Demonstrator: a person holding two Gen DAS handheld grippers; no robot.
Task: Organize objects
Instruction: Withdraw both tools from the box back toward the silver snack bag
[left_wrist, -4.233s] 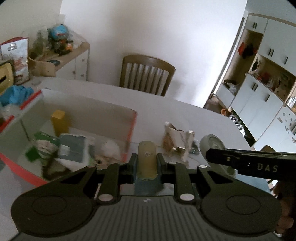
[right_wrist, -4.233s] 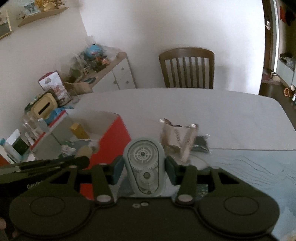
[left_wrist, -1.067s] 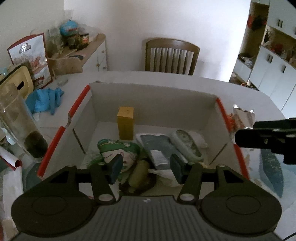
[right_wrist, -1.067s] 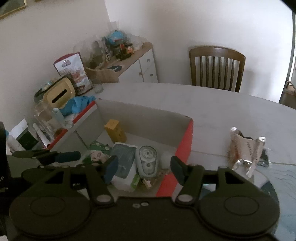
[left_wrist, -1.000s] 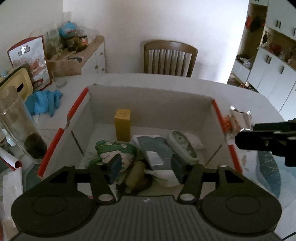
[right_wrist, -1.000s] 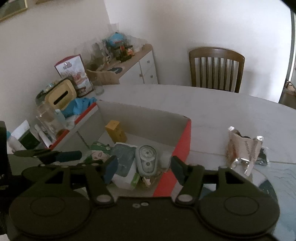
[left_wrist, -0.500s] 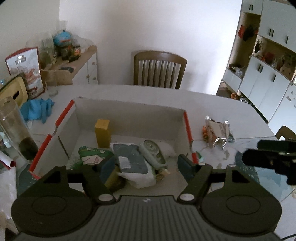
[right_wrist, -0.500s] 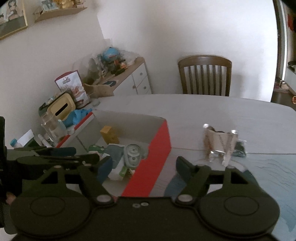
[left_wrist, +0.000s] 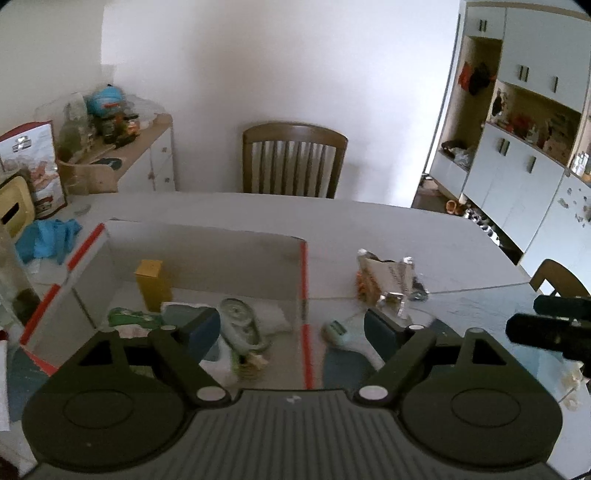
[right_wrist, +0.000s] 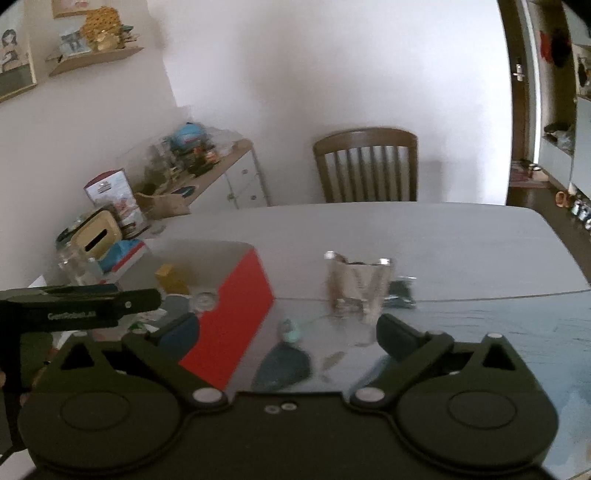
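A white cardboard box (left_wrist: 207, 254) with red edges (right_wrist: 236, 317) stands on the table and holds a yellow carton (left_wrist: 152, 278), a green packet (left_wrist: 127, 317), a grey pouch and a pale oval gear gadget (left_wrist: 240, 323). Right of the box lie a small mint-green item (left_wrist: 338, 330) (right_wrist: 291, 334) and a crumpled foil bag (left_wrist: 388, 280) (right_wrist: 356, 284). My left gripper (left_wrist: 288, 328) hangs over the box's near right corner, its jaws opening with nothing between them. My right gripper (right_wrist: 288, 332) hovers near the mint item, its jaws opening too, gripping nothing.
A wooden chair (left_wrist: 293, 162) stands at the table's far side. A sideboard (left_wrist: 122, 162) crowded with jars is at the left, with a blue cloth (left_wrist: 48, 238), a glass jar (right_wrist: 74, 264) and a yellow tissue box (right_wrist: 98, 234) beside the box. White cupboards (left_wrist: 517, 177) fill the right.
Both grippers let go of their items into the box, then pulled back and swung right while their jaws widened. The foil bag and mint item came into view.
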